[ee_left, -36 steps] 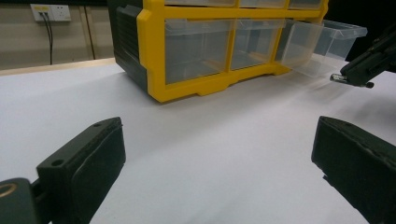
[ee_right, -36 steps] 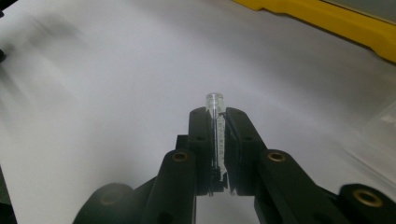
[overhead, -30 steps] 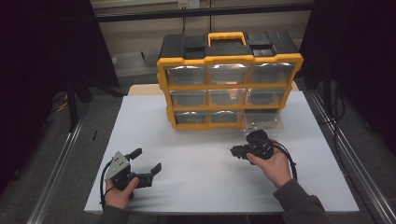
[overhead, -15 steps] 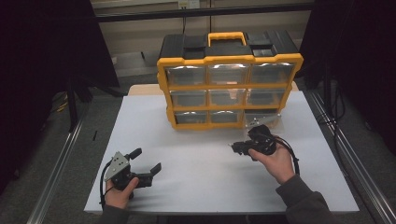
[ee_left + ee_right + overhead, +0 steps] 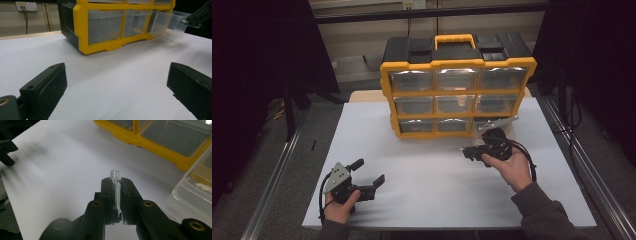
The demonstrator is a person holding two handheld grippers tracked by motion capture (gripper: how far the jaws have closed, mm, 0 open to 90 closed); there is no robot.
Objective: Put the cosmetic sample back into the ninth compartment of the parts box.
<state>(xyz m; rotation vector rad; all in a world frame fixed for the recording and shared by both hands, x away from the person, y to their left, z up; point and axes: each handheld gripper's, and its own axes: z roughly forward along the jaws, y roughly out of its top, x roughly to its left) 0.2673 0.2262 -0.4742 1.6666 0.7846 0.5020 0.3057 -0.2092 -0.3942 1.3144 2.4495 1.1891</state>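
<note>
Right gripper (image 5: 117, 185) clamped on clear tube (image 5: 115, 185); left gripper (image 5: 117, 87) apart, empty; keep the squeeze firm, clear of the drawer (image 5: 197, 195) beside the fingers.

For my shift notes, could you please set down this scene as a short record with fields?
surface: white table
cabinet: yellow drawer cabinet, upright at the far side
drawer: clear drawer at bottom right, pulled partly out
right gripper: jaws shut on the drawer's clear front tab
left gripper: jaws open, nothing between them, near the table's front left
</note>
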